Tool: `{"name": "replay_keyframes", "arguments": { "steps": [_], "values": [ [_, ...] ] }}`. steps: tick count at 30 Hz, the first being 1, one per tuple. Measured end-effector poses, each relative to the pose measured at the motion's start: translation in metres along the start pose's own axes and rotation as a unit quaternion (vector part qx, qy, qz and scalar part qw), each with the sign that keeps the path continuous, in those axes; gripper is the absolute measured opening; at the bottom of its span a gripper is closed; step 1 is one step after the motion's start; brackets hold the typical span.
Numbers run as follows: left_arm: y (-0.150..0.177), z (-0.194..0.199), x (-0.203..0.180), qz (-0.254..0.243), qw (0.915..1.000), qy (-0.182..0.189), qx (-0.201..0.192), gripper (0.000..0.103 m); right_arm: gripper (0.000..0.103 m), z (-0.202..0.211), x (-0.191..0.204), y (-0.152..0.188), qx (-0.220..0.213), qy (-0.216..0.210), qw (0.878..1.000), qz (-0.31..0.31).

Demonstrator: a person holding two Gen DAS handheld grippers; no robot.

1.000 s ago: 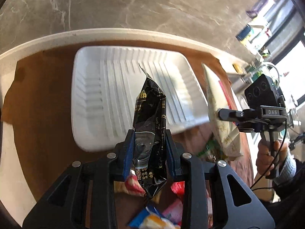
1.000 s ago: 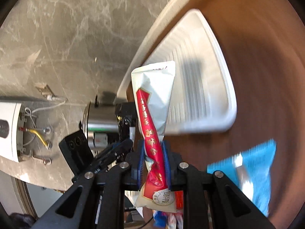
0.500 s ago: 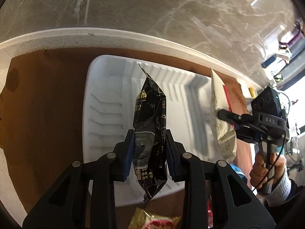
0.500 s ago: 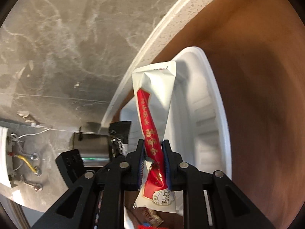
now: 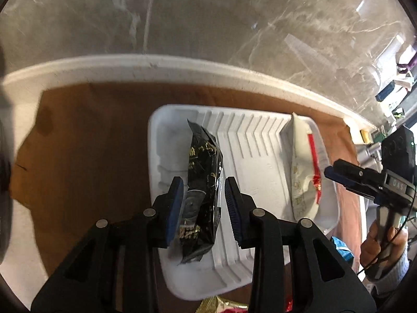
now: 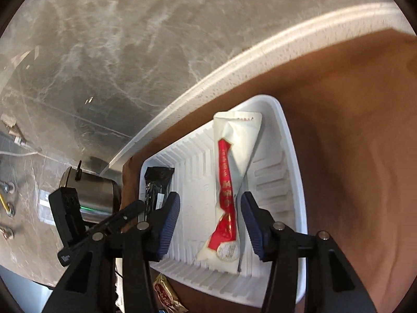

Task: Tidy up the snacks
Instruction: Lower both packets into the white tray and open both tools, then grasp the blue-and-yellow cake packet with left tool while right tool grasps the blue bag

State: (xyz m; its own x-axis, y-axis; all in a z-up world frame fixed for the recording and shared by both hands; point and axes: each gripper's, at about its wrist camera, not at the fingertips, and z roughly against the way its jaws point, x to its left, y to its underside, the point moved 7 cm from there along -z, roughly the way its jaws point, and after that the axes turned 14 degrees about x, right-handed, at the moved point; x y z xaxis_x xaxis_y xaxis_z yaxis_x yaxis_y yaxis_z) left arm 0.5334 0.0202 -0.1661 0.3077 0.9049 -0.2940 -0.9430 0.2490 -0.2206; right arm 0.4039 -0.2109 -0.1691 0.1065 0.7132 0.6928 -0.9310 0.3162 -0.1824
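Snack packets in white tray point(image 5: 263, 143), brown tabletop point(image 5: 91, 143), marble floor point(image 5: 182, 13), both jaws released.

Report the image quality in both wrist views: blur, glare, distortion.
Left wrist view: fisheye bends the counter edge into an arc; glare streaks the marble wall; a blurred dark patch fills the left margin; the black packet is sharp. Right wrist view: same bending, dark corners; the tray and white packet are crisp, evenly lit.
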Motion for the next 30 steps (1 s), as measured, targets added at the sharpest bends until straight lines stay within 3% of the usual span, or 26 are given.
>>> {"name": "replay_keyframes", "arguments": {
  "steps": [2,5,10,19,24,30],
  "values": [
    [0.006,0.013,-0.005,-0.002,0.9999,0.004,-0.012,0.032,0.053,0.012,0.003,0.009,-0.006,0.007,1.000,0.018],
    [0.022,0.032,-0.013,-0.002,0.9996,0.013,-0.024,0.046,0.056,0.028,0.012,0.027,-0.010,0.019,0.999,0.046],
    [0.065,0.047,-0.028,-0.006,0.9997,0.022,-0.012,0.046,0.060,0.047,0.018,0.072,-0.002,0.062,0.995,0.084],
    [0.166,0.038,-0.037,0.011,0.9986,0.016,0.050,0.046,0.064,0.045,-0.022,0.145,0.041,0.177,0.979,0.098],
    [0.214,0.033,-0.035,0.030,0.9963,0.020,0.077,0.046,0.064,0.034,-0.041,0.160,0.056,0.174,0.980,0.075],
    [0.250,0.029,-0.035,0.048,0.9944,0.020,0.092,0.046,0.064,0.029,-0.046,0.160,0.057,0.155,0.984,0.064]
  ]
}}
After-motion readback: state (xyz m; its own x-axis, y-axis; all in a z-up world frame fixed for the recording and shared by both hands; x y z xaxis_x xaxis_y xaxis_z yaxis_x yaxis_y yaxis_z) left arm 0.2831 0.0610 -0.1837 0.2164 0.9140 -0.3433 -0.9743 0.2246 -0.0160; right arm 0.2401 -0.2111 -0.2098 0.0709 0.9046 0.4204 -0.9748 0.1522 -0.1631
